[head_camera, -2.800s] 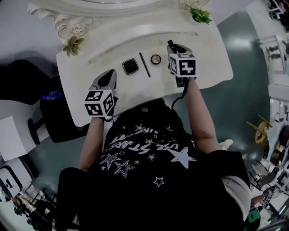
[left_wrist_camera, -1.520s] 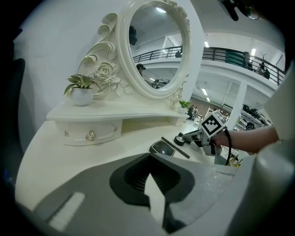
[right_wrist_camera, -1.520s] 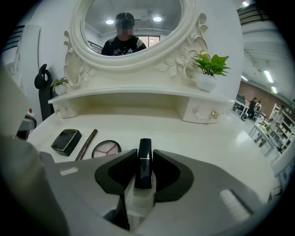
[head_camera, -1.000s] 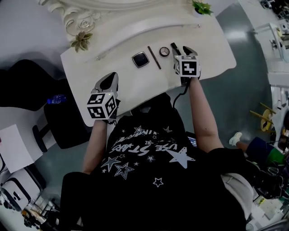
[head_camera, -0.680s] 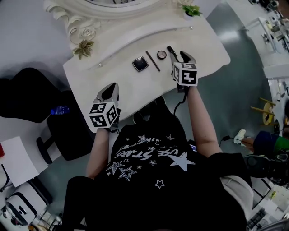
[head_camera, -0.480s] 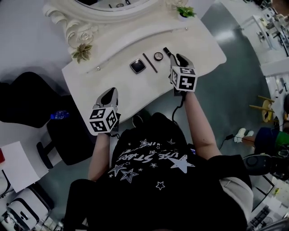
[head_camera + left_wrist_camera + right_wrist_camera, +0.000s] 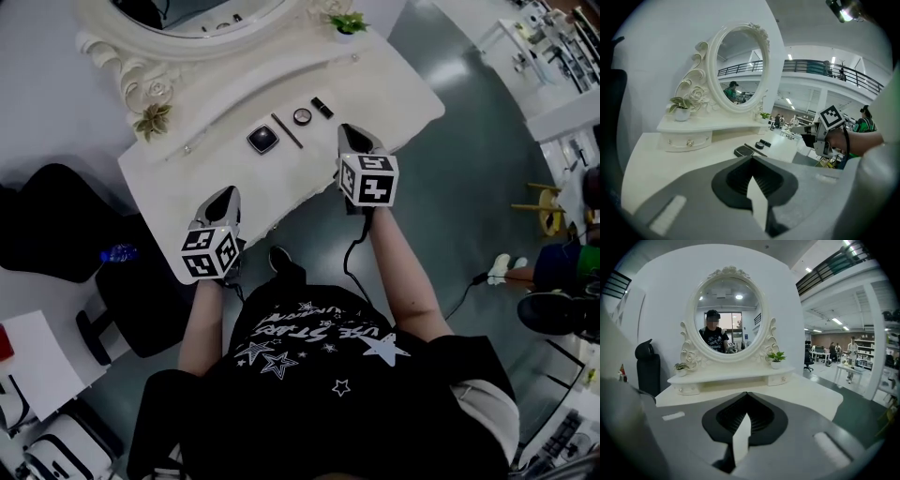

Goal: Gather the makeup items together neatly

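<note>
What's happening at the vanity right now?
A person holds two grippers over the vanity's front edge. The left gripper is shut and empty; the right gripper has just closed its jaws on nothing. The compact, pencil, round pot and black tube lie in a row, untouched.

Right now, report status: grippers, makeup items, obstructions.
Left gripper shut, empty. Right gripper just closing shut, nothing between jaws. Compact, pencil, round pot, black tube in a row on vanity top. Nothing blocking.
</note>
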Tool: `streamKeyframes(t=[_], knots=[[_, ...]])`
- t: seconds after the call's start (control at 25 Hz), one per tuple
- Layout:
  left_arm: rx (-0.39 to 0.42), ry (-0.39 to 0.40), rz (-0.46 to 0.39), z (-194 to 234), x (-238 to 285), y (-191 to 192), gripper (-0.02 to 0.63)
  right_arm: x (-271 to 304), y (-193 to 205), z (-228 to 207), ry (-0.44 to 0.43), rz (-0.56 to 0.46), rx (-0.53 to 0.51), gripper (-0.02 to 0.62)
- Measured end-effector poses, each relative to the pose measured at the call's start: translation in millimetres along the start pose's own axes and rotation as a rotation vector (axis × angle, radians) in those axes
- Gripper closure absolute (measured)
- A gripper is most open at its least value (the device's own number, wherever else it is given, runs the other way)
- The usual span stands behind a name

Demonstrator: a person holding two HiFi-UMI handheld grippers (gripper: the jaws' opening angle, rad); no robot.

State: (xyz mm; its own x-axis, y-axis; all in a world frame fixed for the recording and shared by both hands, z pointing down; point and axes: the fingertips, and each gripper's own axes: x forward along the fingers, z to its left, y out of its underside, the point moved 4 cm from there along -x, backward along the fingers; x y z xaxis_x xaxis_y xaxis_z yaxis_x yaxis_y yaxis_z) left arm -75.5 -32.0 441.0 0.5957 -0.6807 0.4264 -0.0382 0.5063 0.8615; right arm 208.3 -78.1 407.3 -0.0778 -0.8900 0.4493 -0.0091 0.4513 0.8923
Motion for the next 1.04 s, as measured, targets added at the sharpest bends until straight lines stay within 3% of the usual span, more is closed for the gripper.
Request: streamKeyframes(t=[0.2,0.6,1.04], knots=[[0.018,0.041,0.009,-39,-21,16,0.604,-52,19,6,-0.010,0.014,-0.074,0.568],[0.033,0.049,0.048,-89,-84,73,0.604,-151,78,14,-0.027,0.032,-0.077,0.568],[0.067,0.054,0.022,-134,-127,93,0.604,-228,110,20,-0.034,0.027,-0.086,0.568]])
